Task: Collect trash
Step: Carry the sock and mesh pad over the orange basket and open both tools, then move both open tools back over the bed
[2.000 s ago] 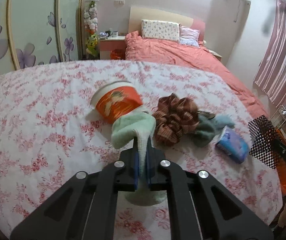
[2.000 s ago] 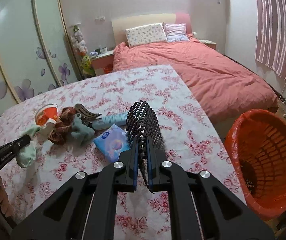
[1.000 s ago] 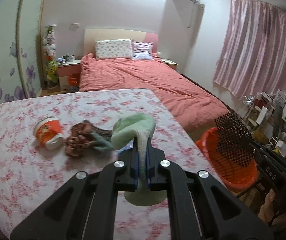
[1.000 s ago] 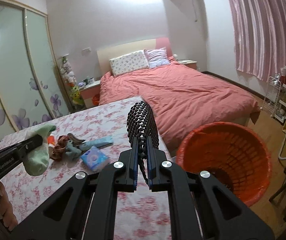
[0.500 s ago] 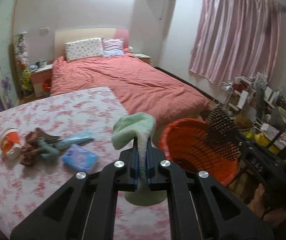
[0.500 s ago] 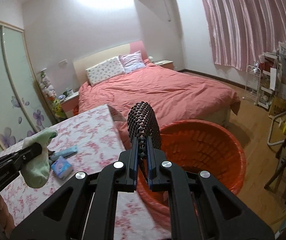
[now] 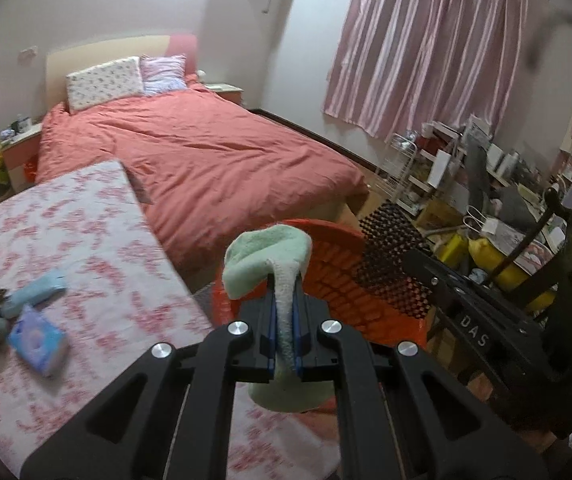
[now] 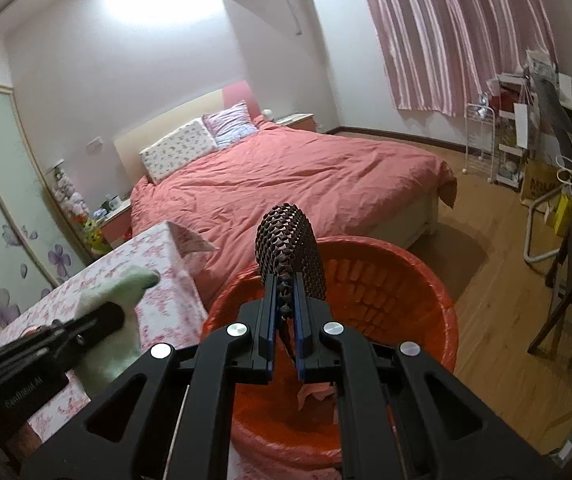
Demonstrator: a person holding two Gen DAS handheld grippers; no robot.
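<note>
From the left wrist, the left gripper [image 7: 283,330] has its fingers clamped on a green sock [image 7: 269,254] at the near rim of the red basket [image 7: 338,280]; let go too early and it could slide down outside, by the bench [image 7: 85,232]. From the right wrist, the right gripper [image 8: 285,334] pinches a black mesh scrap [image 8: 290,248] over the basket, whose bottom seems to hold only a pinkish scrap [image 8: 314,394], half hidden.

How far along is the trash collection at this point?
Done: nothing clearly binned; pale scraps show inside the basket. In hand: the left gripper clamps a green sock, the right gripper a black mesh piece, both at the basket. Left: a blue packet and other items on the table.
</note>
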